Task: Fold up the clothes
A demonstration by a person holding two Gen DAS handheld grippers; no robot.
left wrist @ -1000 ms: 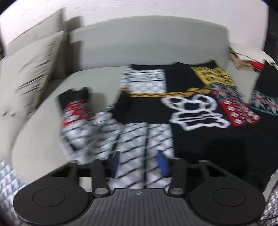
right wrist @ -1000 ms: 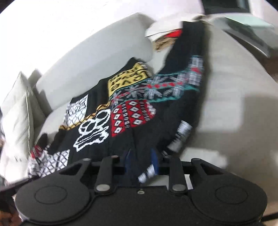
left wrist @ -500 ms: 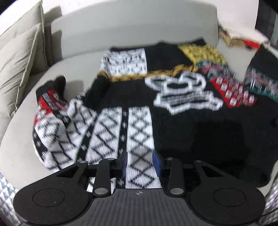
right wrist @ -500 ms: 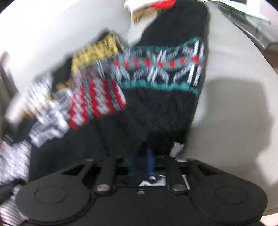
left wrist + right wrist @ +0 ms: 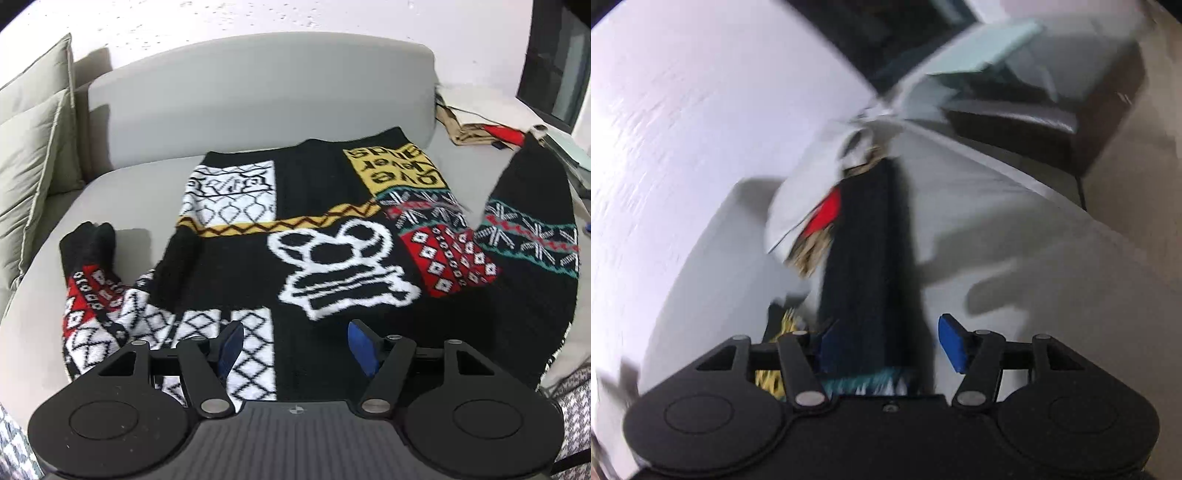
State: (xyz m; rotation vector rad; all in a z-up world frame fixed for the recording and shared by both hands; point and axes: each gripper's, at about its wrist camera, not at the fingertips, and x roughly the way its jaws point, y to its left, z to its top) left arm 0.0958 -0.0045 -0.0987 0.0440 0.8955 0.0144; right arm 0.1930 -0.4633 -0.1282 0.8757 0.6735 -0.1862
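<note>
A patterned black sweater (image 5: 314, 240) lies spread on the grey sofa (image 5: 258, 92) — one sleeve bunched at nine o'clock, the other sleeve (image 5: 532, 229) running off toward two o'clock. The left gripper (image 5: 293, 343) hangs over the near hem at six o'clock, jaws opening, pads clear of the knit. The right gripper (image 5: 886, 343) is opening too — the black sleeve (image 5: 864, 258) runs between its pads toward twelve o'clock, unpinched

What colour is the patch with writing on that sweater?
Yellow, with black lettering, on the sweater; the patch shows best in the left wrist view.
</note>
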